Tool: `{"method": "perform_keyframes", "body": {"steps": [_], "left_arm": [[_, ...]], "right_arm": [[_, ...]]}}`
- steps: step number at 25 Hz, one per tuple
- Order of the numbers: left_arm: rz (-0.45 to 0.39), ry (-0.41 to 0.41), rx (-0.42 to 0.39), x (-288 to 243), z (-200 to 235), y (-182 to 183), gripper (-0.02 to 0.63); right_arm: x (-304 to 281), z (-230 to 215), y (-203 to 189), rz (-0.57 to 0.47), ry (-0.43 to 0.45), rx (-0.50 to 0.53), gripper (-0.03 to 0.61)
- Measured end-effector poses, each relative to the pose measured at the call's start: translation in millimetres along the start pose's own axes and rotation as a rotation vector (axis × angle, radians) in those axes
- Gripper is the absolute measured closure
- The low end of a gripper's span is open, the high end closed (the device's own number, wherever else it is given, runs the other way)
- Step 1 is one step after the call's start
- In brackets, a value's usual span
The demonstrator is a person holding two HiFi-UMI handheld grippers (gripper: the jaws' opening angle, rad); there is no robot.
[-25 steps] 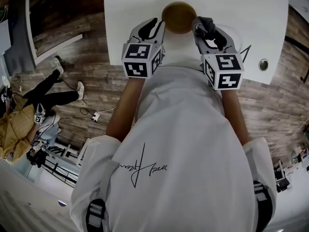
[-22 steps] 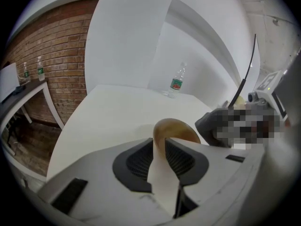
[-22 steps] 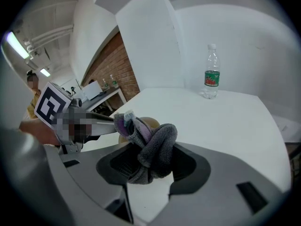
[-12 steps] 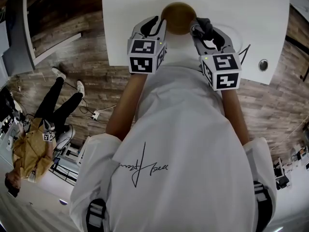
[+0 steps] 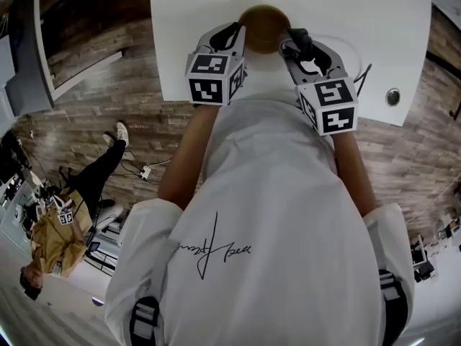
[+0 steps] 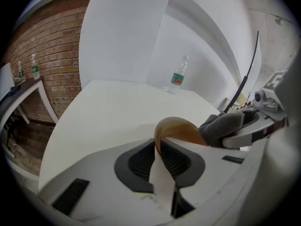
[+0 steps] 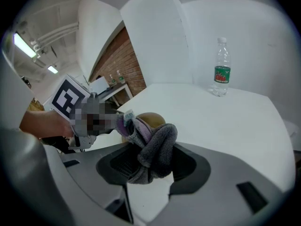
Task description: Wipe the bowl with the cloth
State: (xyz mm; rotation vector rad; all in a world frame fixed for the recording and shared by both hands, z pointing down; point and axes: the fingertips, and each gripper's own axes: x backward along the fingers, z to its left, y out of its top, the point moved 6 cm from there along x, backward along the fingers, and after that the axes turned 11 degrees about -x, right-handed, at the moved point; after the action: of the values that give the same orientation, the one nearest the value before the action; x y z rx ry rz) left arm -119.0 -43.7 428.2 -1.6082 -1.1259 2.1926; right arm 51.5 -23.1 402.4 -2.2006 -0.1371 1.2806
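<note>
While you look down in the head view, the bowl [image 5: 264, 27] sits on the white table [image 5: 374, 20], with the left gripper [image 5: 240, 36] at its left rim and the right gripper [image 5: 289, 43] at its right.

Left gripper view: jaws have just been closing and now pinch the bowl's rim.

Right gripper view: jaws clamped on the grey cloth [image 7: 157, 147], bunched just beside the bowl.

Risk: your rim pinch is narrow, so wiping pressure may tip the bowl or slip it free.

Upright water bottle [image 6: 178, 76], white table [image 6: 94, 112]
</note>
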Motion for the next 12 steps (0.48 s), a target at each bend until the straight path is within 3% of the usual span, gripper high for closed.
{"method": "perform_keyframes", "body": {"steps": [5, 12], "left_arm": [[-0.004, 0.008, 0.005, -2.3, 1.6, 2.3, 0.591], [-0.005, 0.019, 0.013, -3.8, 5.4, 5.0, 0.594]], "right_arm": [[-0.6, -2.1, 0.2, 0.017, 0.042, 0.030, 0.400], [-2.6, -1.9, 2.7, 0.008, 0.037, 0.051, 0.400]]}}
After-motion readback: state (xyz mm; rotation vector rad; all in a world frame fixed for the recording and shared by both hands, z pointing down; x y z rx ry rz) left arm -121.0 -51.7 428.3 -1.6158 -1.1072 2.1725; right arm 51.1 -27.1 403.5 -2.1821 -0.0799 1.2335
